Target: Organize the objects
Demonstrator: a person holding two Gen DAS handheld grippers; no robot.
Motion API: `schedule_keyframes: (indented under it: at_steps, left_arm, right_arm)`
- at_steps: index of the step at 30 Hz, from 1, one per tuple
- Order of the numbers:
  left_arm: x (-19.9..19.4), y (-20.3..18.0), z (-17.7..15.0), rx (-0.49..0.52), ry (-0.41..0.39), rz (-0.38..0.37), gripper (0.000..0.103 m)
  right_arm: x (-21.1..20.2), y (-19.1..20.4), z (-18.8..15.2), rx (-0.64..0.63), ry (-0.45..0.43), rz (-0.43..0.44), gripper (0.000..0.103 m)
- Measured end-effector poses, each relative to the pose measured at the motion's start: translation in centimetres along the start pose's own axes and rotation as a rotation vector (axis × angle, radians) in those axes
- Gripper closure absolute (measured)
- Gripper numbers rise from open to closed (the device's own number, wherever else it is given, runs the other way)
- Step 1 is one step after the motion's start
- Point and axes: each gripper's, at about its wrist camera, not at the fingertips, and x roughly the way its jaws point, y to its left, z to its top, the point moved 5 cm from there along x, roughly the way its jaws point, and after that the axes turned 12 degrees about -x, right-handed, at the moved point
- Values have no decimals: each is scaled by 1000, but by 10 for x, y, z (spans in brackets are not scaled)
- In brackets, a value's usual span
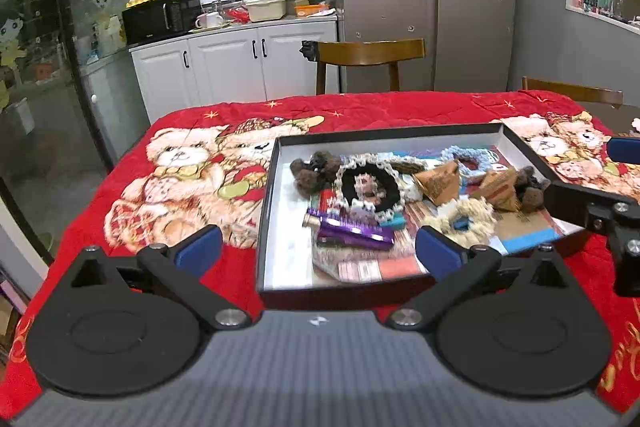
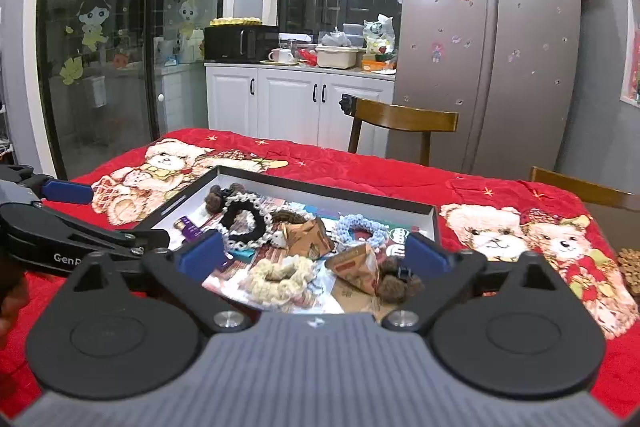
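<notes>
A shallow black box (image 1: 264,227) (image 2: 320,187) with a white inside lies on the red bear-print blanket (image 1: 180,131). In it are a black lace-edged scrunchie (image 1: 345,187) (image 2: 259,225), a blue scrunchie (image 1: 452,153) (image 2: 348,223), a cream scrunchie (image 1: 476,215) (image 2: 296,271), brown paper packets (image 1: 438,183) (image 2: 310,237), fuzzy brown clips (image 1: 312,171) (image 2: 396,285) and a purple wrapper (image 1: 356,233). My left gripper (image 1: 319,251) hovers open over the box's near edge, holding nothing. My right gripper (image 2: 314,253) is open above the box's right side, also holding nothing.
A wooden chair (image 1: 368,53) (image 2: 404,119) stands behind the table, and another chair back (image 1: 572,93) is at the right. White cabinets (image 1: 232,67) and a steel fridge (image 1: 440,7) lie beyond. Bare blanket stretches to the left of the box.
</notes>
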Motion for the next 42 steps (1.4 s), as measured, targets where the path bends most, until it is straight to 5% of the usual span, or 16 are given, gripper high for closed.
schedule_keyframes:
  at_steps: [19, 29, 42]
  left_arm:
    - [-109, -1, -65, -29, -19, -21, 0]
    - [-139, 0, -90, -53, -9, -30, 0]
    - [-148, -4, -114, -64, 4, -26, 0]
  right_arm:
    - [-96, 35, -37, 13, 47, -47, 0]
    - [-122, 60, -58, -30, 52, -103, 0]
    - [-137, 62, -86, 68, 68, -143, 0]
